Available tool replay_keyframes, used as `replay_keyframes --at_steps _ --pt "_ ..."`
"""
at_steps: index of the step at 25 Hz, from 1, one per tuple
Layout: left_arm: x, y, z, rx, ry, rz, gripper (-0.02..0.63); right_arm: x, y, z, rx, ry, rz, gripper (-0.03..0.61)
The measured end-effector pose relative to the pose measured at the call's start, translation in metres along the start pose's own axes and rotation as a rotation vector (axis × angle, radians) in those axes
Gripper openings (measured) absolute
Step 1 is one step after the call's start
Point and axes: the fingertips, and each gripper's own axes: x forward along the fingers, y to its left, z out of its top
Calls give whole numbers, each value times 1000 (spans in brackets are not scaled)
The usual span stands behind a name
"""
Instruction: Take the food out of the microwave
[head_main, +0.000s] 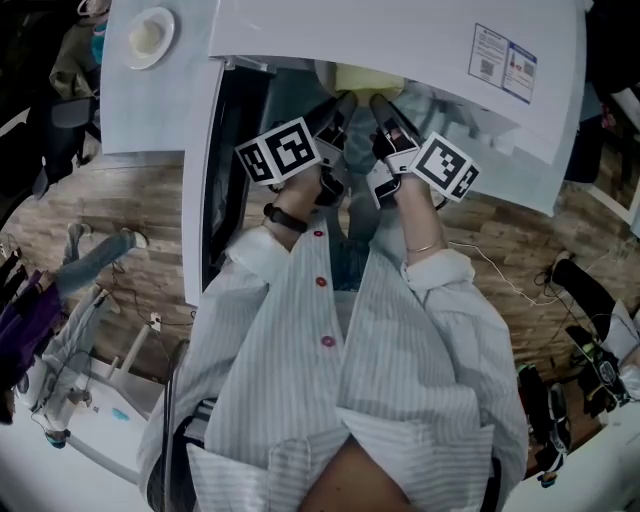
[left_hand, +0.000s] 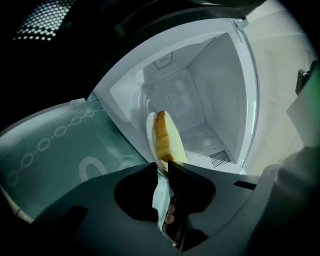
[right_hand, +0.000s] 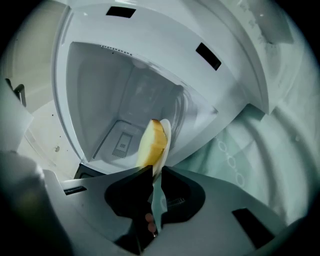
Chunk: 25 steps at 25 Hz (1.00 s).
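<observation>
So both tongs are on the same plate (left_hand: 149, 131) here, one on each side. The left gripper (left_hand: 162, 169) has its jaws pinched together on the plate's near rim, and the right gripper (right_hand: 154, 172) is clamped on the rim the same way from its side. The bread (right_hand: 151, 141) sits on the plate, golden crust and all, and it also shows up in the left gripper view (left_hand: 160, 134), just past the jaws. The plate is held right at the mouth of the white microwave (left_hand: 200, 90), with the bare inside of the oven behind it. Honestly I can't tell if it's still a bit inside or just out. From the head view both grippers reach in under the microwave's top edge, left gripper (head_main: 338, 108) and right gripper (head_main: 386, 108) close together, and the door (head_main: 222, 170) hangs open on the left. There's also a small dish (head_main: 150, 35) sitting on the white surface well off to the left.
</observation>
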Motion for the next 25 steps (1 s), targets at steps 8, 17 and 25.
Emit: replay_keyframes --at_steps 8,17,25 --pt "-15 -9 -23 -6 -64 28 74 -22 -1 -10 -33 63 30 74" --pt "-39 -21 -41 0 -147 43 75 -44 10 -24 -68 115 90 75" --pt "-66 -40 -62 -1 -211 42 74 -74 23 -38 -89 145 144 74"
